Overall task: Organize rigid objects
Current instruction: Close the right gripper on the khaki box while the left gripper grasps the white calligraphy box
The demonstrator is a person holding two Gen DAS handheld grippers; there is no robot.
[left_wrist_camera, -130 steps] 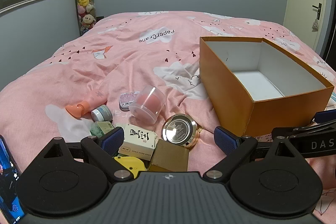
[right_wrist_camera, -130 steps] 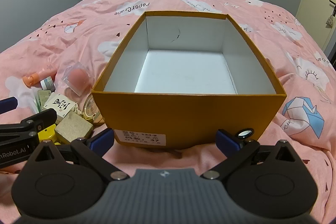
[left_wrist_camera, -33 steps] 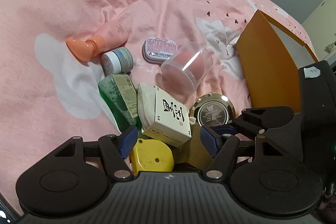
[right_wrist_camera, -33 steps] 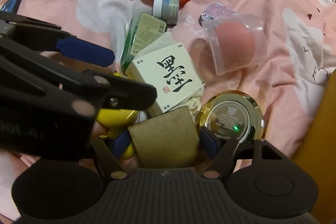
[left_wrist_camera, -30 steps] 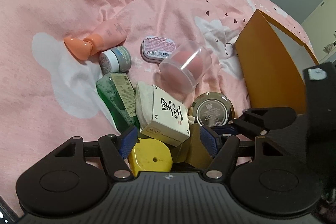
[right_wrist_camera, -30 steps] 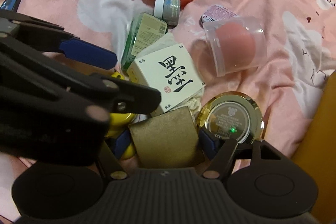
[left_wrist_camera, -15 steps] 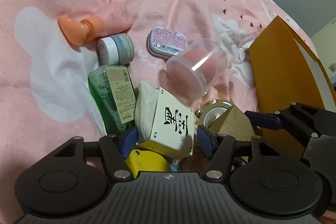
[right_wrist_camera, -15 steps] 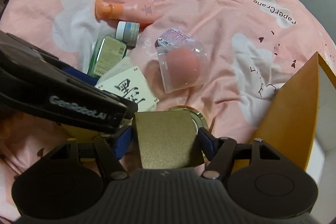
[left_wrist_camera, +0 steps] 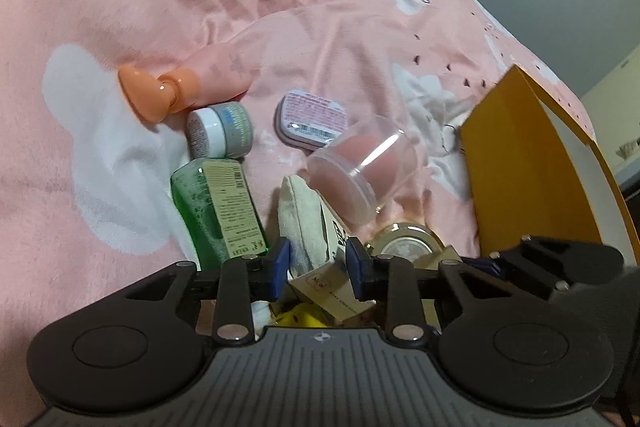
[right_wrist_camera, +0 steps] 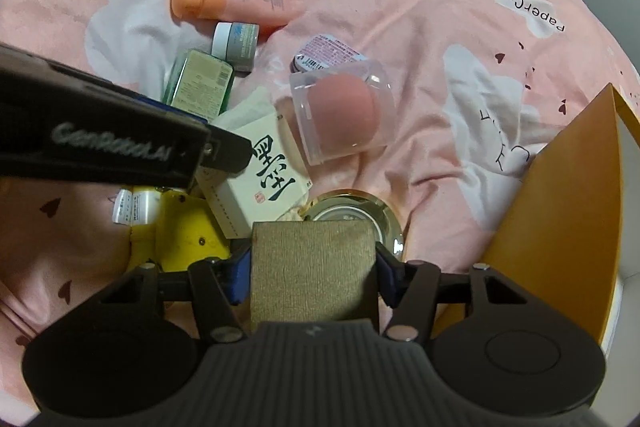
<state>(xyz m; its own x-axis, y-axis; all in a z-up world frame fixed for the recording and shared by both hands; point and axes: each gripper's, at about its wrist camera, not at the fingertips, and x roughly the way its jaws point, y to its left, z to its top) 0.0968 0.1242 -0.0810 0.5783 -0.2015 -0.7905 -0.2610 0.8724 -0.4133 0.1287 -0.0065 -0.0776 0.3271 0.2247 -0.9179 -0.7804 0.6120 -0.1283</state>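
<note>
A pile of small items lies on the pink bedspread left of the orange box (left_wrist_camera: 532,163) (right_wrist_camera: 560,227). My right gripper (right_wrist_camera: 314,269) is shut on a gold-brown box (right_wrist_camera: 314,275) and holds it above the round gold compact (right_wrist_camera: 352,217). My left gripper (left_wrist_camera: 318,265) has closed on the cream box with black calligraphy (left_wrist_camera: 332,287) (right_wrist_camera: 260,179), tilted on the pile. Around it lie a green bottle (left_wrist_camera: 216,203), a small white-capped jar (left_wrist_camera: 220,129), an orange-capped pink tube (left_wrist_camera: 180,91), a pink tin (left_wrist_camera: 312,119), a clear case with a pink sponge (left_wrist_camera: 360,163) and a yellow object (right_wrist_camera: 184,235).
A cream cloth pouch (left_wrist_camera: 300,219) lies under the calligraphy box. The orange box stands open at the right, its white inside partly in view (right_wrist_camera: 626,211). The bedspread is rumpled around the pile.
My left gripper's fingers have narrowed onto the calligraphy box, which has tipped up. My right gripper has lifted the gold-brown box off the pile.
</note>
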